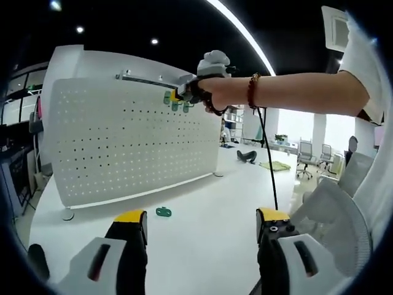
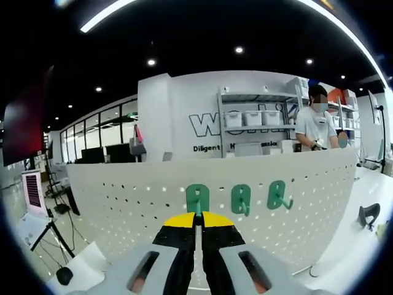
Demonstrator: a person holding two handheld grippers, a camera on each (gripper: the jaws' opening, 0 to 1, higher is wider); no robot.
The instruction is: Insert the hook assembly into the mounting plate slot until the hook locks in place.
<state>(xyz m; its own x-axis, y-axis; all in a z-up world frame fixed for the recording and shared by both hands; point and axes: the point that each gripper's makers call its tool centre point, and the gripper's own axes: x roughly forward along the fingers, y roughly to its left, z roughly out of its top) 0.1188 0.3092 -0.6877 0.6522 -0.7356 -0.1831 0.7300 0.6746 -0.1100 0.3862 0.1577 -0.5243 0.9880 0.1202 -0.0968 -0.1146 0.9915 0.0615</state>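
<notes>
With its fingers pinching a green hook [image 2: 198, 199] against the pegboard [image 2: 123, 203], our right gripper [image 2: 198, 228] risks skewing it. Left gripper [image 1: 201, 226]: fingers spread above the worktop [image 1: 202, 203].

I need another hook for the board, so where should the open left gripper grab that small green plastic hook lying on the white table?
The small green plastic hook lies flat on the white table, ahead of the left gripper. Probably come from above, jaws closing across its narrow width; it is too small here to pick a better spot.
</notes>
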